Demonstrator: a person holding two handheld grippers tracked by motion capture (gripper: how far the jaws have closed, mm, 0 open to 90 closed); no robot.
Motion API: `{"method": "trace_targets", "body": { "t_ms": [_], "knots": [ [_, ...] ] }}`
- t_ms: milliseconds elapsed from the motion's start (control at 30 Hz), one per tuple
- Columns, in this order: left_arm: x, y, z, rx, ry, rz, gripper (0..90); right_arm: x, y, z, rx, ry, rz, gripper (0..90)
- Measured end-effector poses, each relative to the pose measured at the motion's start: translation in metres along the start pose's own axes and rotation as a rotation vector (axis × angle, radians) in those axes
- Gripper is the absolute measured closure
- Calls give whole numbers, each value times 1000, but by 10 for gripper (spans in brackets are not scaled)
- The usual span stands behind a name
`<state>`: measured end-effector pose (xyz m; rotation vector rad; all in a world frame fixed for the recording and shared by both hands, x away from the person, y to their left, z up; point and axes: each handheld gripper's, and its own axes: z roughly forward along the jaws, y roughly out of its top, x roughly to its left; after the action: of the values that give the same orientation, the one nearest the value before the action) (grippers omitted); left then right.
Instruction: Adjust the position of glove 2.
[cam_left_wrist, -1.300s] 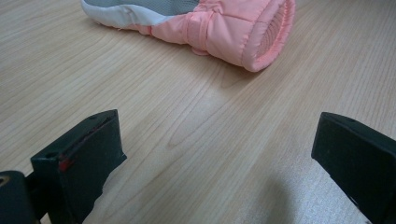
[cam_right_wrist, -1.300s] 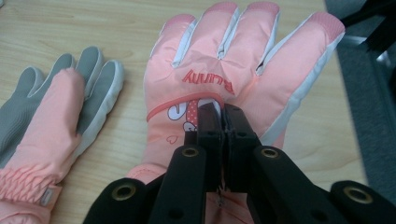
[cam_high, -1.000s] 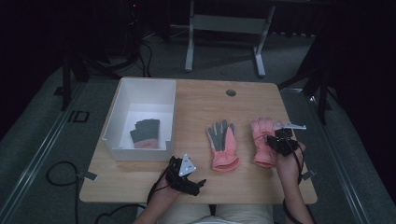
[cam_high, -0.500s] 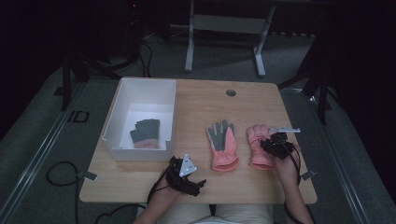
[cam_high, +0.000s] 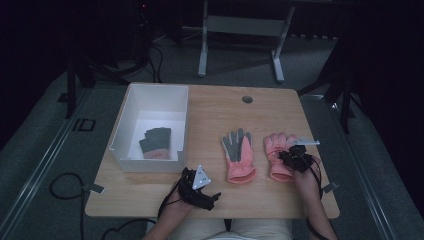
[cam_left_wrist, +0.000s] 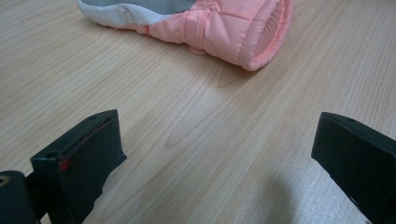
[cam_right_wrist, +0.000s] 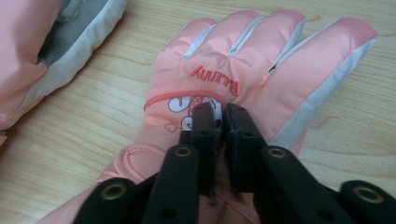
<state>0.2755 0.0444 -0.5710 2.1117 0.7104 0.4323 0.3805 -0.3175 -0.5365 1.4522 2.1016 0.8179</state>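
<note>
The right gripper (cam_right_wrist: 221, 122) has just been closing and pinches a fold on the back of the pink glove (cam_right_wrist: 224, 70), which lies flat at the table's (cam_high: 210, 107) right side; padded, light and limp, it should droop when lifted, so a pinch nearer the cuff would hold better. The left gripper (cam_left_wrist: 215, 158) rests wide apart and empty.

Wooden table (cam_high: 280, 107): gloves (cam_high: 239, 155), white box (cam_high: 150, 125)

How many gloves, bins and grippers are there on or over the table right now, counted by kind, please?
Pink gloves on the table: 2, one palm up, one back up
Grey-palmed glove in the bin: 1
White bin: 1
Grippers: 2, left, right
Total: 6
</note>
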Motion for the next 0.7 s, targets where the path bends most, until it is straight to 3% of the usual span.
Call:
{"method": "trace_targets", "body": {
  "t_ms": [100, 133, 267, 500, 700],
  "knots": [
    [0, 0, 0, -2, 1, -3, 16, 1, 1, -1, -3, -6, 13, 862],
    [1, 0, 0, -3, 1, -4, 16, 3, 5, -10, -23, -22, 43, 869],
    [1, 0, 0, 0, 0, -3, 16, 7, 16, -24, -50, -32, 64, 873],
    [0, 0, 0, -5, 0, -6, 16, 19, 41, -52, -107, -43, 61, 873],
    [1, 0, 0, -4, 1, -7, 16, 43, 69, -79, -169, -53, 49, 873]
  ]
}}
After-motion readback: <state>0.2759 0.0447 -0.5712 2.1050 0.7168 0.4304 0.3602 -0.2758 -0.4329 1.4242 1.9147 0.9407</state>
